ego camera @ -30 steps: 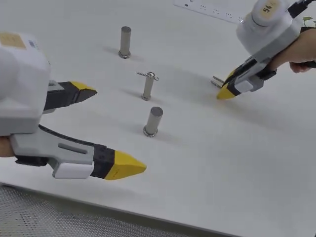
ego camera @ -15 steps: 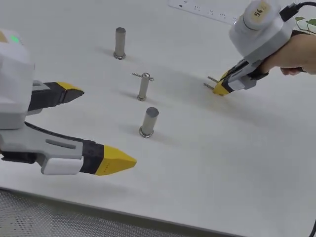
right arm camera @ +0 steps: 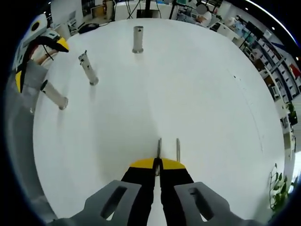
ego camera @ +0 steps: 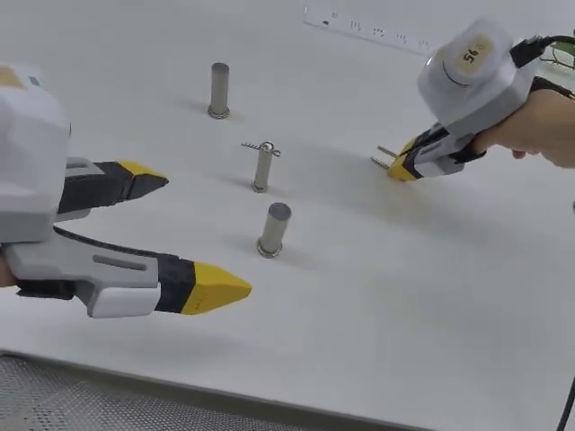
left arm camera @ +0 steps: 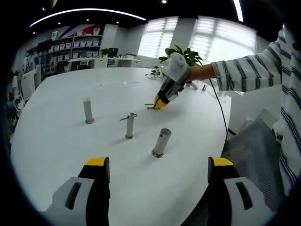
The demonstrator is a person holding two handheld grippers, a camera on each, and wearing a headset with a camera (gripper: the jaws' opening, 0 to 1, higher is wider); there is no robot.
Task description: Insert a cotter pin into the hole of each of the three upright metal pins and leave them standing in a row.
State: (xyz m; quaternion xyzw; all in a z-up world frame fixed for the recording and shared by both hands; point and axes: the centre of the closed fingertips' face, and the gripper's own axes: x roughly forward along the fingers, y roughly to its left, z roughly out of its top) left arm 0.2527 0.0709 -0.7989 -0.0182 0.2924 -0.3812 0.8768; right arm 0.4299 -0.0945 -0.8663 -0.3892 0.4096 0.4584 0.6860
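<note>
Table (ego camera: 404,314); cotter pin (right arm camera: 178,149) half inside jaws

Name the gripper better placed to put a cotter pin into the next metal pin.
Right. The right gripper is shut on a cotter pin; the left gripper is open and holds nothing.

The white tabletop (ego camera: 404,296) is carrying three upright metal pins in a row running toward its far edge: the near pin (ego camera: 274,231), the middle pin (ego camera: 261,171) and the far pin (ego camera: 218,90). A white power strip (ego camera: 368,31) is lying along the far edge.
</note>
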